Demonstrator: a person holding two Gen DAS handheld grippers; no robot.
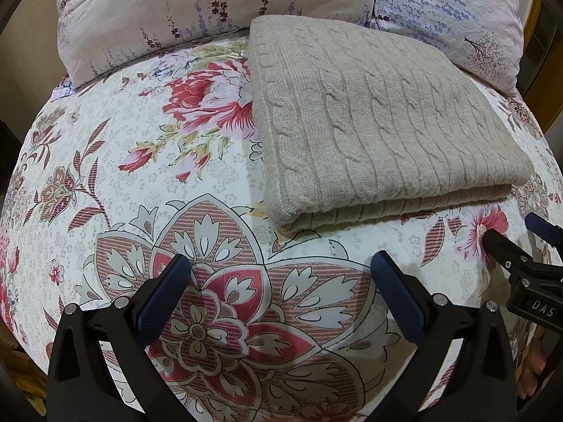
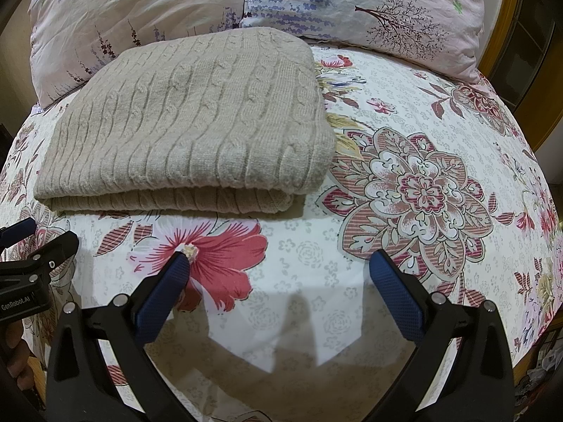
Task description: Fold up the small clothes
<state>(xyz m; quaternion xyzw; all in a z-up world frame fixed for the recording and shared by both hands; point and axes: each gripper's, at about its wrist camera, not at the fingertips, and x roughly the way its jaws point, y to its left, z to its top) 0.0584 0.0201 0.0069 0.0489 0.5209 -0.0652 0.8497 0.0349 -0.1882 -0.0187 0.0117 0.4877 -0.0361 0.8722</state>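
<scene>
Though folded, sweater (image 1: 383,119) beyond both tools.

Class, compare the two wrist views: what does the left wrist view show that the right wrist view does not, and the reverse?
Only the left wrist view shows the open left hand-held gripper head-on and a large pink peony print left of the sweater. Only the right wrist view shows the open right hand-held gripper head-on and a pink hibiscus print beneath it. Both share the folded beige cable-knit sweater, the floral bedspread and two pillows.
</scene>
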